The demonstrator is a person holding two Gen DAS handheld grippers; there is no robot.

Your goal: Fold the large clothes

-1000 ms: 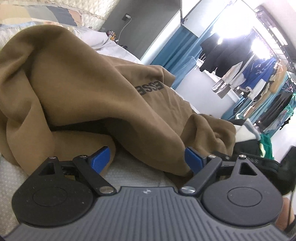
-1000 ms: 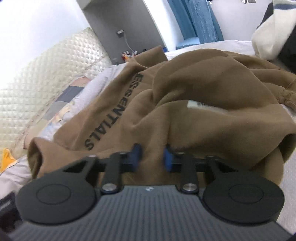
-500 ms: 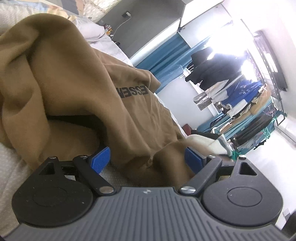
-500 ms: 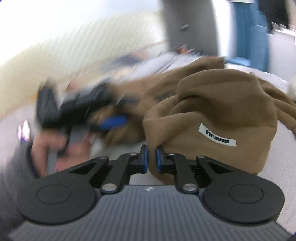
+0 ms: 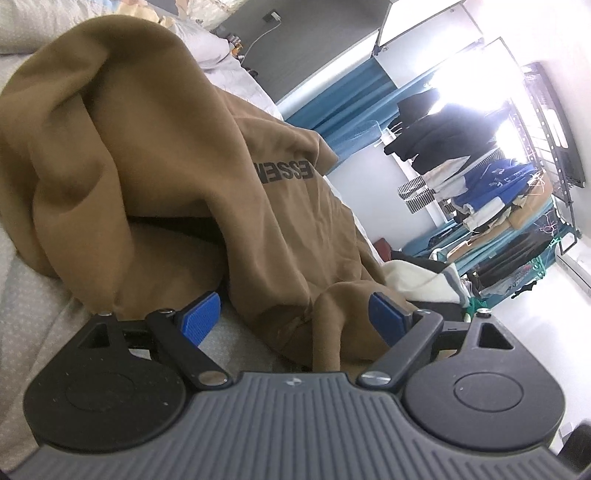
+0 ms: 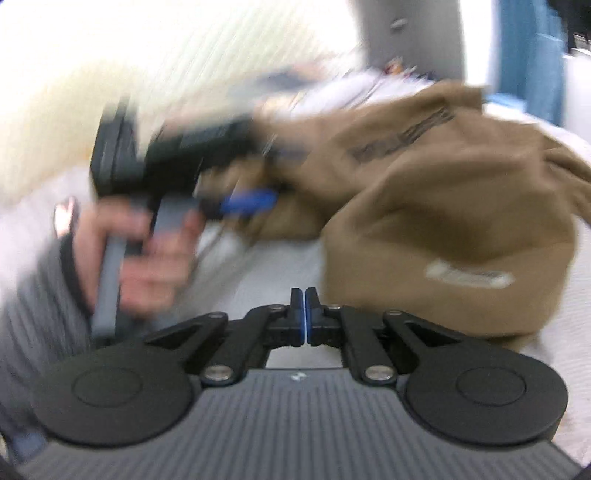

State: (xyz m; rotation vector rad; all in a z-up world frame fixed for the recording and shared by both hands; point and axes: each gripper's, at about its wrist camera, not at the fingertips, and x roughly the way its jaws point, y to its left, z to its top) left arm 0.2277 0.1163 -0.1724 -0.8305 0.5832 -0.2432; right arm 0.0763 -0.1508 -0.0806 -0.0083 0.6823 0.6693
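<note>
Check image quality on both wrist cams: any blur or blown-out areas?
Left wrist view: sharp on the brown hoodie; the window behind the clothes rack is blown out, and the fisheye bends the walls. Right wrist view: heavy motion blur on the hoodie, the left gripper and the hand; upper left washed out; only the right gripper is crisp.

A lived-in bedroom: a bed (image 5: 33,295) with pale bedding and a quilted cream headboard (image 6: 110,74), a pillow (image 5: 207,48) beside a wall socket (image 5: 267,17), blue curtains (image 5: 343,92), and an open rack (image 5: 535,192) crowded with hanging clothes by the bright window.
</note>
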